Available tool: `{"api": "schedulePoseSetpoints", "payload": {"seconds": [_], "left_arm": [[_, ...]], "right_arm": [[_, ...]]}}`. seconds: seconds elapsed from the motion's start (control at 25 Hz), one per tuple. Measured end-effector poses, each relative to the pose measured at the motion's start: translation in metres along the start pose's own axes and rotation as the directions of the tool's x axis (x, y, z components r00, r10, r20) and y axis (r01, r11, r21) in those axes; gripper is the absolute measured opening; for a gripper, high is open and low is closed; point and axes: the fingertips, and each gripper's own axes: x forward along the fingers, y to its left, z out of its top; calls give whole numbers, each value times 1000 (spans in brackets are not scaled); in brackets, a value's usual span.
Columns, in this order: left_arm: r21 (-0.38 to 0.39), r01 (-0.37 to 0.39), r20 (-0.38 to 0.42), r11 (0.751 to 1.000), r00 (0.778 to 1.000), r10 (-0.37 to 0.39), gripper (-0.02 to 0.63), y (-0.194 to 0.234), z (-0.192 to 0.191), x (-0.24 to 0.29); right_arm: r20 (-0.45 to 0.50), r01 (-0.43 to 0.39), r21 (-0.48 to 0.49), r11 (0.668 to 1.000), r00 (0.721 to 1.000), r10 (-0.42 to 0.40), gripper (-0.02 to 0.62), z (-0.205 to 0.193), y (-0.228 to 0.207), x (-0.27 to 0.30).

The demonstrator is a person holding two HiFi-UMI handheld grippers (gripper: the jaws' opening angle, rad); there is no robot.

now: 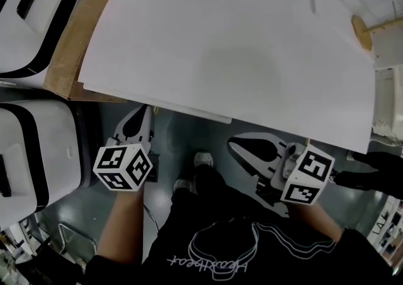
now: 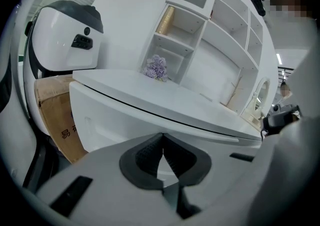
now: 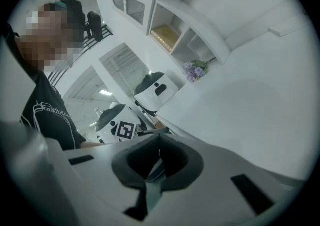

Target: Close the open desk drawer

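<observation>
Pale desk (image 1: 252,57) at a workstation, seen from above: plain white drawer (image 2: 115,120) under the top's left half, front edging just past the rim, long axis along that rim, face toward the person. Left gripper (image 1: 143,112) and right gripper (image 1: 234,145) just before it, jaws pressed together, empty.

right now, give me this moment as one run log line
left claw: shut, empty | right claw: shut, empty | both off desk | drawer front: untouched
</observation>
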Motion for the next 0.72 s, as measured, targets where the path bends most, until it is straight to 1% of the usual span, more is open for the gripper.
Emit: {"api": "schedulePoseSetpoints", "payload": {"seconds": [0.36,0.52,0.64,0.72], "left_arm": [[3,27,20,1000,999,-27,5,0,4,6],[-1,52,-9,999,999,-52,5,0,4,6],[14,80,-48,997,996,-79,5,-2,5,5],[26,105,-55,994,993,-103,5,-7,9,0]], "right_arm": [[9,34,11,999,999,-34,6,-7,1,-5],[34,51,21,998,998,-52,6,-7,11,-3],[55,60,26,998,997,-62,6,-7,21,-2],[69,66,28,997,995,-68,6,-8,28,-1]]}}
